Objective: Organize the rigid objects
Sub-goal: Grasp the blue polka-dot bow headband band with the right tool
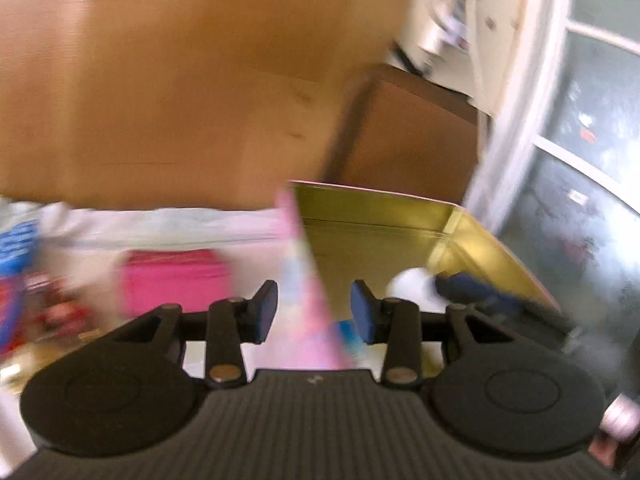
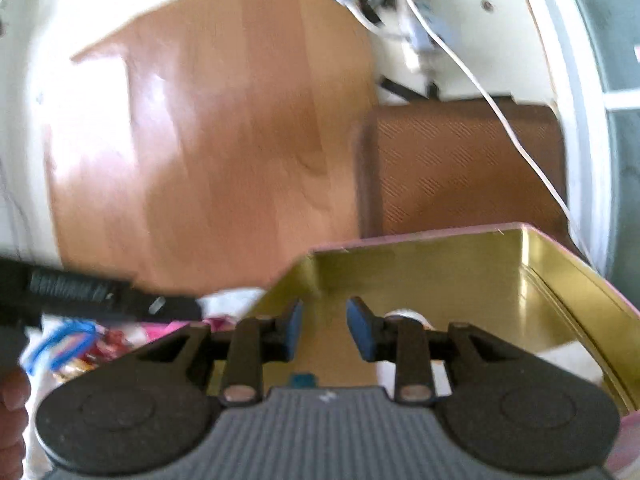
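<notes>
Now the tin box [image 1: 400, 232] sits lower right, gold inside, pink outside: stiff, light, slick, best gripped by its rim. Left claw [image 1: 314, 312] half-open around its pink wall, right claw [image 2: 323, 330] narrow, empty.

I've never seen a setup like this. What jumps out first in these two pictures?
The shiny gold-lined metal tin with a pink rim stands out first, lying open just ahead of the right tool, whose blue pads have nothing between them. In the left view, the left tool has a blurred pink patterned strip running up between its open pads. Behind the tin stands a big brown wooden panel.
</notes>
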The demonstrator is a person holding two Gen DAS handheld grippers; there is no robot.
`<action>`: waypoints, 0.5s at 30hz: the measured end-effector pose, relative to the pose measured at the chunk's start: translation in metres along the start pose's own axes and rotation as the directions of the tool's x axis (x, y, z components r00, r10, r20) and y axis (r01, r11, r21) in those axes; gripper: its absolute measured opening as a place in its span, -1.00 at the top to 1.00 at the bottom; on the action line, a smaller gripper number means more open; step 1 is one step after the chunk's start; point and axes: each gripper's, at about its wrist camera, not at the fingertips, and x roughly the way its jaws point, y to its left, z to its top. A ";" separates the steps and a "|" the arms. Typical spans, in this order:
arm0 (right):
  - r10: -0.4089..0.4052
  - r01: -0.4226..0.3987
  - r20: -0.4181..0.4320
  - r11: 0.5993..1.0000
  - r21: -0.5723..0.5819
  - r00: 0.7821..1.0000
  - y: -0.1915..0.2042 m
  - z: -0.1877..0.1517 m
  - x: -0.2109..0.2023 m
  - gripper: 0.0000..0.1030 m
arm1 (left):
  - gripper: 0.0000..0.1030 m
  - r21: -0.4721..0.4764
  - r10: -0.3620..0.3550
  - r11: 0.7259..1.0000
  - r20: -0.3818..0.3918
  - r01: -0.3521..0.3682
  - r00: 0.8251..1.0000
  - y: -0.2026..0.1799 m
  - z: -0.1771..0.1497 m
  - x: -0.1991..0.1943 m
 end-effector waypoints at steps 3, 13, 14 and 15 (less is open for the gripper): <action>0.117 -0.117 -0.010 0.993 -0.011 0.993 0.021 0.005 -0.005 0.45 | 0.16 -0.050 0.131 0.990 0.039 -0.129 0.991 0.056 -0.021 -0.040; 0.392 -0.432 -0.275 0.896 -0.101 0.878 0.174 -0.015 0.058 0.44 | 0.17 -0.305 0.542 0.791 -0.054 -0.530 0.839 0.224 -0.037 -0.089; 0.396 -0.440 -0.297 0.893 -0.096 0.869 0.187 -0.014 0.070 0.44 | 0.17 -0.317 0.543 0.783 -0.071 -0.535 0.837 0.234 -0.032 -0.086; 0.402 -0.448 -0.321 0.891 -0.081 0.858 0.201 -0.014 0.082 0.44 | 0.17 -0.318 0.551 0.776 -0.081 -0.545 0.831 0.240 -0.028 -0.082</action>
